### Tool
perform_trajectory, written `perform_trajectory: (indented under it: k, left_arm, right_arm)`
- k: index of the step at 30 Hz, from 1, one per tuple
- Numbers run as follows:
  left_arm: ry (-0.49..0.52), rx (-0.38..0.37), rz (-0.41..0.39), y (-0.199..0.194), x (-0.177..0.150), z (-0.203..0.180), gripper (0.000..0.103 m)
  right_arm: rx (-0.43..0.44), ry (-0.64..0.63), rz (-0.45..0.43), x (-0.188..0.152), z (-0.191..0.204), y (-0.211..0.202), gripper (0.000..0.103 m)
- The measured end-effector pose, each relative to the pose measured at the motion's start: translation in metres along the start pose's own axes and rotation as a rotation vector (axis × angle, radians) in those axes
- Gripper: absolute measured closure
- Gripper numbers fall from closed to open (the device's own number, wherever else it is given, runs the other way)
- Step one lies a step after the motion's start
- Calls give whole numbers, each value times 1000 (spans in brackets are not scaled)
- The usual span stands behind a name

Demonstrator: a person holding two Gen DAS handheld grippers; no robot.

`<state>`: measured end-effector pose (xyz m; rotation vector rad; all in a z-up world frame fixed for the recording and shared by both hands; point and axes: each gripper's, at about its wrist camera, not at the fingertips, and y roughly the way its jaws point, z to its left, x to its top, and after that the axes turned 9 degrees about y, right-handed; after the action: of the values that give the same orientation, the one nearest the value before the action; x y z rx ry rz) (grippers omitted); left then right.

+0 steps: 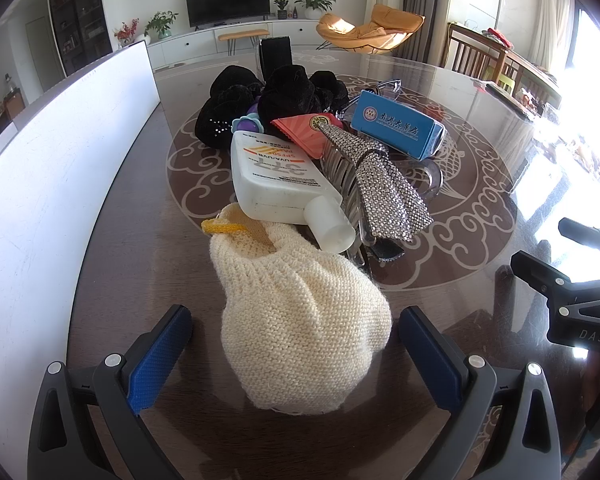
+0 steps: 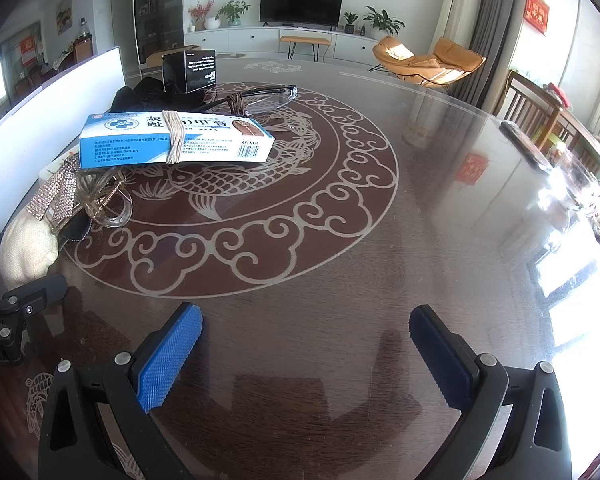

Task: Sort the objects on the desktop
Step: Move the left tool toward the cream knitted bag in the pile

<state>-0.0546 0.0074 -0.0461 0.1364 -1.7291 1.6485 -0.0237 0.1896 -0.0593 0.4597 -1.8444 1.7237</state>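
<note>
**The knit pouch is holding up the pile**

Watch out when you lift the cream knit pouch (image 1: pixel 300 332). Its far end sits under the white sunscreen bottle (image 1: pixel 276 178), so a fast pull could make the bottle roll off. The bottle also leans by the sparkly hair claw clip (image 1: pixel 380 176), and that clip lies just beside the blue medicine box (image 1: pixel 400 126). One tug could shake the whole heap. The pouch is soft too, so it may squish and slip if you grab only the edge.

Your left gripper (image 1: pixel 296 344) is spread wide. The pouch lies right between its two blue pads (image 1: pixel 160 356). I think the pads are close to the wool, but I cannot tell if they touch it yet. It holds nothing so far.

Your right gripper (image 2: pixel 304 352) is also wide open. It hangs over a bare part of the glass table (image 2: pixel 420 240) and holds nothing. The pile is off to its left, well apart from it. Behind the pile you can see black velvet scrunchies (image 1: pixel 284 96) and a black box (image 2: pixel 190 65).
</note>
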Motion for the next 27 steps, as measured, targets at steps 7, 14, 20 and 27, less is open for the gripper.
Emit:
perform_trajectory:
  k: [7,14,20,27]
  left_arm:
    - [0,0,0,0,0,0,0]
    - [0,0,0,0,0,0,0]
    - [0,-1,0,0,0,0,0]
    - [0,-1,0,0,0,0,0]
  right_arm:
    - [0,0,0,0,0,0,0]
    - [0,0,0,0,0,0,0]
    - [1,0,0,0,0,0,0]
    - [8,6,5,0,0,1,0]
